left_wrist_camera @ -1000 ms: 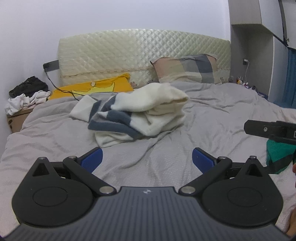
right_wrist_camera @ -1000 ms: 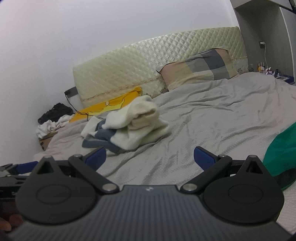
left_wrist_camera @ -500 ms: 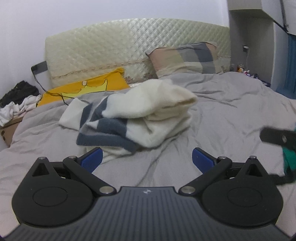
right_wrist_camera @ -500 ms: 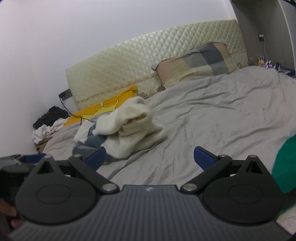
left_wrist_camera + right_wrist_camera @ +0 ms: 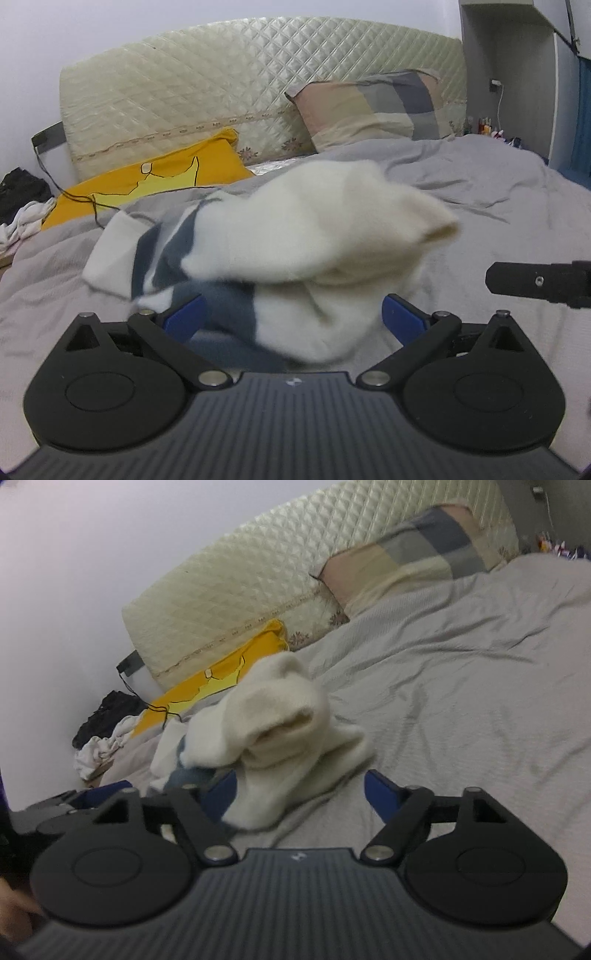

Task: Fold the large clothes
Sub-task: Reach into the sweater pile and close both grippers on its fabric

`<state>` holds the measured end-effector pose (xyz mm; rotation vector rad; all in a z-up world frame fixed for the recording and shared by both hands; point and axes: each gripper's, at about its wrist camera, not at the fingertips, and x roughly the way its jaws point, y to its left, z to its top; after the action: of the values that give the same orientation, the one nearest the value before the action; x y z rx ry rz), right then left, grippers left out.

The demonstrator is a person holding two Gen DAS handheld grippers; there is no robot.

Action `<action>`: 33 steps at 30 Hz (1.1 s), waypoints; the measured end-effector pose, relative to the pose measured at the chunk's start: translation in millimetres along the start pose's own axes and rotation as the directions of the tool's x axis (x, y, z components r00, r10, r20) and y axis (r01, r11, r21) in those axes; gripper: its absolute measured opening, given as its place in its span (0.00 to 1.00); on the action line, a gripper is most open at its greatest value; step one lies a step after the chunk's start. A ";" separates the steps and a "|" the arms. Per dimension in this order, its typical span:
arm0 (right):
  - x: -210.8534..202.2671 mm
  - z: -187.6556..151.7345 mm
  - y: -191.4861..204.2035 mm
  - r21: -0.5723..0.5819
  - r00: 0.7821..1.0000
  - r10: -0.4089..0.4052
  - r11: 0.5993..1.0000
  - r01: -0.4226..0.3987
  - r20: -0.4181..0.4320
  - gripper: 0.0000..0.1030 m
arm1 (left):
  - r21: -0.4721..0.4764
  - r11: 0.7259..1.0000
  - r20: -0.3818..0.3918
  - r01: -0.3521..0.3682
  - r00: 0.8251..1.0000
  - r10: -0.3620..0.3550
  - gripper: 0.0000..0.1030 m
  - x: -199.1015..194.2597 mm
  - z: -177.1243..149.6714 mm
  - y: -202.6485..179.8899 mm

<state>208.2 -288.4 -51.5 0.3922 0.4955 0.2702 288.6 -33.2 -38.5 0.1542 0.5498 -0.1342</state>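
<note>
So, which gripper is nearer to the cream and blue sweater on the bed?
Left, it seems. The left gripper has the sweater already between its open jaws. The right gripper, its jaws just closing, sits at the sweater's right edge, mostly over bare sheet.

Both cameras sit low over the grey-sheeted bed [image 5: 498, 192], facing the quilted cream headboard [image 5: 240, 81]. The left is nearest the crumpled cream-and-blue striped garment [image 5: 314, 258]; the right, tilted, shares it.

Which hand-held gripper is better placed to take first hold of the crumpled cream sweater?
Left hand-held gripper: the crumpled cream sweater with grey-blue stripes lies between its open blue fingers. The right hand-held gripper has only the sweater's edge, off toward one finger.
</note>
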 end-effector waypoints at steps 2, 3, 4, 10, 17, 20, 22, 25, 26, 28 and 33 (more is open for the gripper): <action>24.4 6.9 -4.7 0.018 1.000 0.001 1.000 -0.001 -0.016 0.62 | 0.018 1.000 -0.010 0.012 1.000 -0.012 0.92 25.2 5.2 5.6; 34.3 9.7 -7.2 0.029 1.000 0.002 1.000 -0.001 -0.021 0.58 | 0.033 0.999 -0.015 0.005 1.000 -0.005 0.91 39.1 7.7 7.4; 45.6 13.3 -10.4 0.047 1.000 0.012 0.999 -0.010 -0.024 0.55 | 0.044 0.999 -0.018 0.002 1.000 -0.001 0.91 51.9 10.0 9.7; 92.1 30.8 -27.5 0.153 0.997 0.074 0.985 -0.074 0.005 0.47 | 0.145 0.989 -0.005 0.008 1.000 -0.007 0.88 117.3 17.0 16.6; 130.4 46.9 -32.6 0.234 0.992 0.116 0.967 -0.103 -0.042 0.32 | 0.164 0.986 0.049 0.021 0.998 -0.029 0.31 131.4 39.9 19.9; 124.6 58.5 -25.8 0.215 0.992 0.112 0.972 -0.099 -0.051 0.26 | 0.075 0.996 0.079 0.036 0.996 -0.042 0.18 118.9 63.4 39.9; 113.6 65.5 -17.0 0.176 0.993 0.112 0.979 -0.103 -0.037 0.24 | 0.043 0.999 0.109 0.033 0.993 -0.038 0.16 102.9 77.7 51.0; 92.0 78.0 -0.3 0.124 0.994 0.107 0.987 -0.106 -0.007 0.21 | -0.036 0.998 0.145 0.044 0.989 -0.038 0.14 72.6 101.0 70.1; 82.4 82.4 5.9 0.109 0.994 0.112 0.988 -0.113 0.012 0.20 | -0.049 0.998 0.162 0.044 0.986 -0.035 0.14 57.8 104.5 74.5; 62.6 91.0 21.1 0.053 0.993 0.100 0.993 -0.103 0.056 0.20 | -0.051 0.998 0.201 0.043 0.979 -0.032 0.13 27.0 113.2 79.2; 8.2 111.0 55.8 -0.035 0.988 0.100 0.995 -0.096 0.116 0.19 | -0.029 0.999 0.283 0.040 0.959 -0.031 0.12 -61.6 125.2 78.6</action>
<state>262.8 -268.9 58.6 0.4016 0.3563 0.3470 313.5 26.4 108.1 0.0888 0.2696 -0.1782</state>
